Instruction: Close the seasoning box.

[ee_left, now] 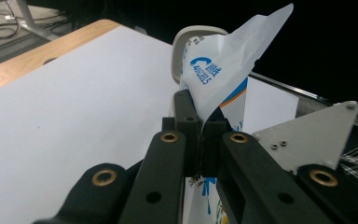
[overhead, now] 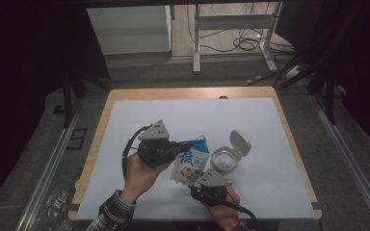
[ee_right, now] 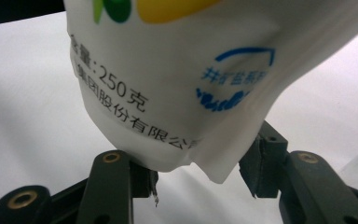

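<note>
A white pouch [overhead: 190, 163] with blue and green print hangs upright over the white mat [overhead: 250, 120], held at both ends. My left gripper [overhead: 185, 144] comes in from the left and is shut on the pouch's torn top corner [ee_left: 219, 70]; in the left gripper view its jaws [ee_left: 200, 121] pinch the film flat. My right gripper [overhead: 200, 179] reaches up from the near edge, and its jaws [ee_right: 198, 172] are shut on the bottom of the pouch [ee_right: 182, 70], one on each side. Just right of the pouch stands a round jar [overhead: 223, 162] with its flip lid [overhead: 240, 143] open.
The mat covers a wooden table [overhead: 188, 93] whose edge shows at the back and sides. The jar's lid [ee_left: 179, 51] rises behind the pouch in the left gripper view. A metal stand [overhead: 231, 21] and cables lie on the floor beyond the table.
</note>
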Demonstrator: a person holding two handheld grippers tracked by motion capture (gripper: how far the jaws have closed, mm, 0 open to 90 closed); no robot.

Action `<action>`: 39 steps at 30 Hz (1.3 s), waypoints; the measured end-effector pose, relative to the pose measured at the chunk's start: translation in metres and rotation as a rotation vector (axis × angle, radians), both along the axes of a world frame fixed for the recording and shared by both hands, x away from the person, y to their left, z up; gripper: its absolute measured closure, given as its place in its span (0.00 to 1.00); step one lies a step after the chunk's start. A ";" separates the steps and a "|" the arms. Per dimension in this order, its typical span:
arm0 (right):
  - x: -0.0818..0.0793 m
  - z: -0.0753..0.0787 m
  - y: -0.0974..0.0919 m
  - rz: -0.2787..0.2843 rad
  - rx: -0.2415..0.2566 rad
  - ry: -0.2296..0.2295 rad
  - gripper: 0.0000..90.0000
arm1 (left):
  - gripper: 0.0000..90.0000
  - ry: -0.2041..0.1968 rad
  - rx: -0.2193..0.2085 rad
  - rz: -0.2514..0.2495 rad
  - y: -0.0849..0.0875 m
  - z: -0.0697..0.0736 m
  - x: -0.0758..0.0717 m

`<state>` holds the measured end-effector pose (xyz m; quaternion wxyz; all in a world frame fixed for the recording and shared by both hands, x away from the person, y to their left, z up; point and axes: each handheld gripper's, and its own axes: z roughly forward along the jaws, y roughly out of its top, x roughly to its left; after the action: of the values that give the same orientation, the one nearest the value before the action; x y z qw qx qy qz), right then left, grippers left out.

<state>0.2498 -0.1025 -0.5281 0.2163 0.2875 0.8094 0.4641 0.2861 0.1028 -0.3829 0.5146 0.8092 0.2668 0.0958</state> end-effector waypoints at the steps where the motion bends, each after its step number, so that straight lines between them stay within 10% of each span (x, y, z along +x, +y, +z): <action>1: -0.001 0.000 0.000 0.008 -0.007 0.004 0.58 | 1.00 0.002 0.007 0.003 -0.001 -0.001 0.002; 24: -0.014 0.000 -0.012 0.028 0.042 0.113 0.75 | 0.99 0.066 0.062 -0.087 -0.018 -0.004 0.019; 39: -0.024 -0.001 -0.019 0.012 0.109 0.162 0.82 | 0.99 0.099 0.187 -0.145 -0.039 0.006 0.029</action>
<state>0.2255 -0.1213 -0.5289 0.1312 0.3305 0.7995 0.4841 0.3150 0.0636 -0.3765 0.4286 0.8746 0.2226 0.0425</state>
